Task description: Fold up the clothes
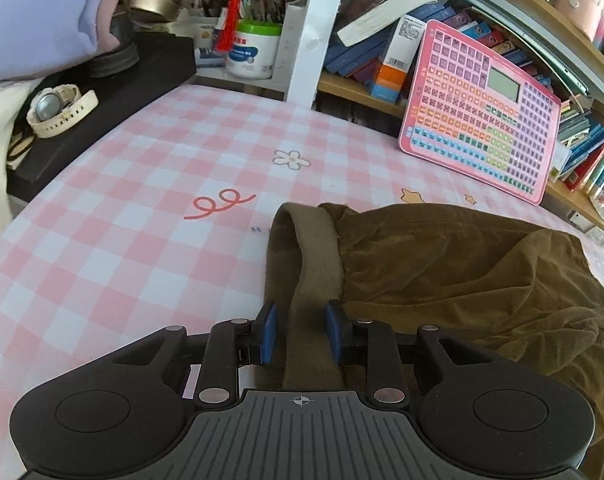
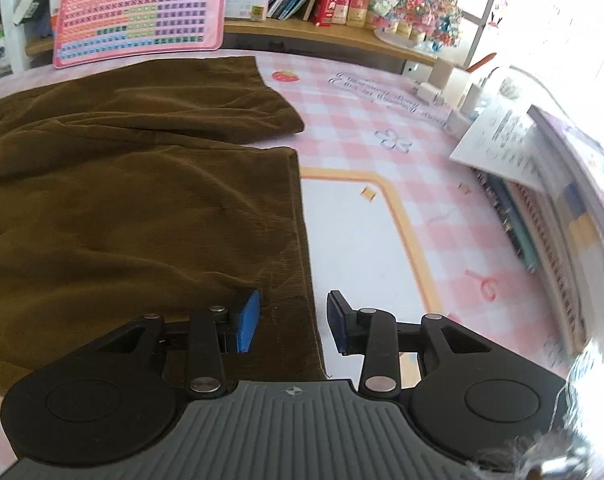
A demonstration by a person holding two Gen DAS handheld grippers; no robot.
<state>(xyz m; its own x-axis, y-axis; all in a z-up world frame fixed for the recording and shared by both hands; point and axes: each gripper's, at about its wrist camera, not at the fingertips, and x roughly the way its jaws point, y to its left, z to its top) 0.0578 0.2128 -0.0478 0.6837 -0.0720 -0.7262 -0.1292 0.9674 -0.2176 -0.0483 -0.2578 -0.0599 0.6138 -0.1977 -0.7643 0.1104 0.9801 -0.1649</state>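
Brown corduroy trousers lie crumpled on the pink checked table cover. Their waistband rises as a folded strip off the cover and runs between the blue pads of my left gripper, which is shut on it. In the right wrist view the trousers spread flat, one leg over the other. My right gripper hovers open over the near right hem; its left pad is above the cloth, its right pad above the white panel of the cover.
A pink keyboard toy leans on the bookshelf behind the trousers. At the left, a black box carries a white watch; folded lilac cloth is above it. Books and papers line the right side.
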